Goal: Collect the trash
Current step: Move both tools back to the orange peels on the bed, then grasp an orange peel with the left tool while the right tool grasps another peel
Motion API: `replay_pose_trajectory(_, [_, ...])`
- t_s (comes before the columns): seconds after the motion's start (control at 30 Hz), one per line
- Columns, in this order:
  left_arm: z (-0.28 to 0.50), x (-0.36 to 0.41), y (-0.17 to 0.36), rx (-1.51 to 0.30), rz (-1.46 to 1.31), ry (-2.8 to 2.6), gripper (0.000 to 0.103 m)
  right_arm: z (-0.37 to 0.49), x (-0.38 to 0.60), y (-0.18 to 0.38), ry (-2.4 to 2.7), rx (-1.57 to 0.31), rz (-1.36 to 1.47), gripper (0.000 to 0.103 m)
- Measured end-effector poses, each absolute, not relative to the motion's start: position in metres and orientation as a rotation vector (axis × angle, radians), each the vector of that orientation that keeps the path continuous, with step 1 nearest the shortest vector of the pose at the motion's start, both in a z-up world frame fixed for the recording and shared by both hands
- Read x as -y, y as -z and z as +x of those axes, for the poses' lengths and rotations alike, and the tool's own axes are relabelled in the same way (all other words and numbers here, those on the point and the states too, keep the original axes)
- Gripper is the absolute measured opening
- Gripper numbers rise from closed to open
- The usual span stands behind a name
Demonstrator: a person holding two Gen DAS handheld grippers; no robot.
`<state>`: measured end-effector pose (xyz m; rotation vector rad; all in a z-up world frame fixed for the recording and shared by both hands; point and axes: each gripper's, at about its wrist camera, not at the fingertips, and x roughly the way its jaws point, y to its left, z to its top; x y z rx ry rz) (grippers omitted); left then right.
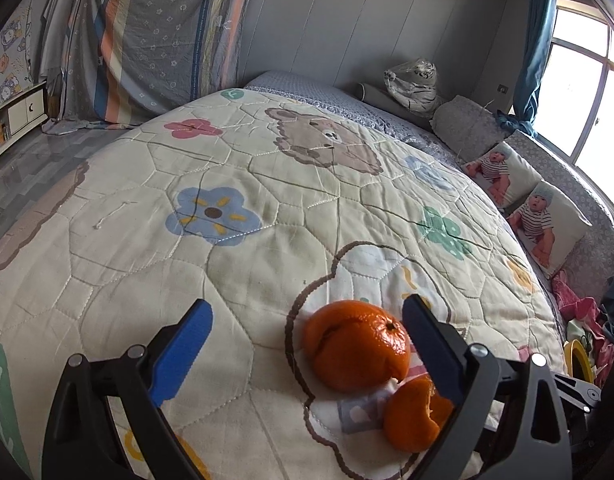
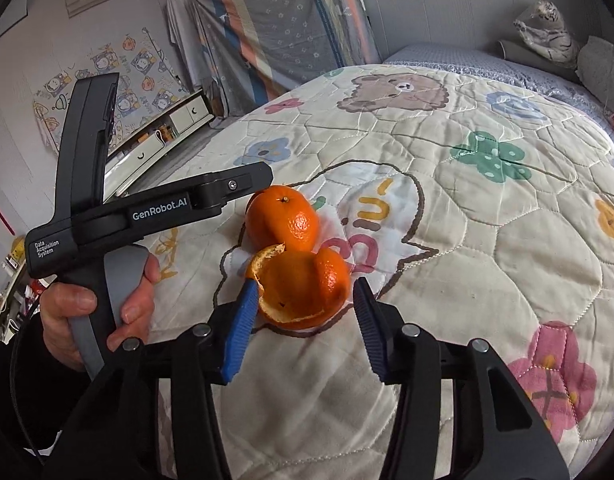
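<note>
A cream quilt (image 2: 487, 240) printed with bears and flowers covers the bed and serves as the work surface, which is why the trash sits out in the open on it rather than in any container; no bin or bag shows in either view. Against the far wall a plastic-wrapped stuffed tiger (image 1: 417, 84) leans, and cushions printed with a baby photo (image 1: 547, 228) line the window side, all well apart from the action. The left gripper (image 1: 307, 344) is held by a hand (image 2: 95, 312) in a dark sleeve; its jaws stand wide apart, with the larger tangerine peel (image 1: 357, 346) just inside the right-hand finger and nothing pressed, so it holds nothing. It seems poised low beside the peels, probably ready to take the second one. The right gripper (image 2: 301, 312) points down at the nearer peel shell (image 2: 307, 290), its jaws partly open and straddling it: the left blue pad (image 2: 243, 320) touches the torn rim, while the other pad stands just clear of the skin, so the grip looks not yet made. The two peels lie touching each other on a white speech-bubble patch of the quilt, hollow shells that will likely crush easily, so a gentle squeeze near the rim seems the sensible approach.
</note>
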<state>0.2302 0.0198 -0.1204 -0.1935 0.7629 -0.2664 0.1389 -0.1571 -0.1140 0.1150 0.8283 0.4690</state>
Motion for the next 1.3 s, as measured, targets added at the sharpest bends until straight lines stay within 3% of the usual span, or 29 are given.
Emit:
replay_pose_trajectory(0.1, [0.234,-0.016,0.126,-0.799,-0.191,0.277,0.085,0.143,0.156,0.118,-0.469,-0.853,0.127,0.037])
replay_pose_trajectory(0.33, [0.239,-0.011,0.132,-0.826,-0.181,0.266,0.084,0.144,0.159,0.120,-0.477,-0.891,0.163,0.015])
replay_pose_trajectory(0.43, [0.241,-0.009,0.133,-0.837,-0.185,0.269,0.083,0.141,0.160,0.120,-0.480,-0.907,0.166,0.013])
replay_pose_trajectory(0.77, [0.243,0.012,0.133,-0.858,-0.125,0.313,0.058,0.126,0.169,0.114,-0.490,-0.914,0.170,0.011])
replay_pose_trajectory(1.3, [0.234,0.042,0.128,-0.853,-0.029,0.310,0.038,0.066,0.231,0.081,-0.421,-0.811,0.226,0.011])
